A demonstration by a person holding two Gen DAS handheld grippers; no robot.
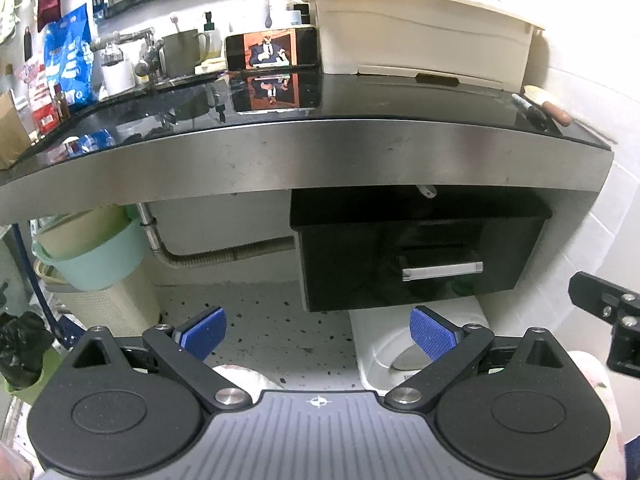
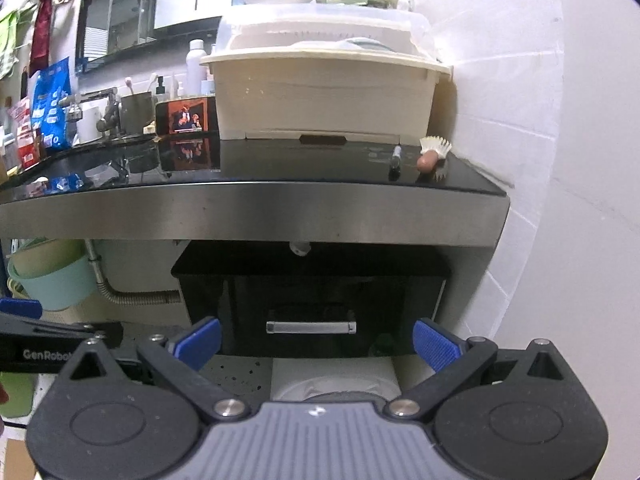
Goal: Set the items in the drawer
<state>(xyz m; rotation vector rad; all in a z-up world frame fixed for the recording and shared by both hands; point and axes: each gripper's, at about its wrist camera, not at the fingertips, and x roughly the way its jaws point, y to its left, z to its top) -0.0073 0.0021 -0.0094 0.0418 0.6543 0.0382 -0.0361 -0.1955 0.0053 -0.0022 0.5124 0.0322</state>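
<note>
Right wrist view: the drawer [image 2: 312, 304] is seen at twelve o'clock, a black box hung under the steel-edged tabletop [image 2: 256, 210], its front shut and its silver bar handle [image 2: 311, 327] lying level across the middle. On the tabletop, at about one o'clock, a dark marker pen [image 2: 396, 158] lies just beside a brush with white bristles and a brown handle [image 2: 434, 152]; both are well apart from the drawer below. Whether other items are already inside the drawer cannot be told, since its front is shut.

The pen and the brush are judged to be light, stiff and small. The pen's round barrel is likely to roll or slip on the glossy top, so it is best taken across its middle. The brush is best taken by its handle, as the bristles would give. The drawer handle is a rigid bar standing a little off the front, and is best hooked or pinched at its centre so that the drawer runs straight.

The right hand-held gripper [image 2: 316, 344] is held with its blue pads spread wide, nothing between them and nothing touched. The left hand-held gripper [image 1: 318, 334] is likewise spread wide and empty, at six o'clock below the drawer front.
</note>
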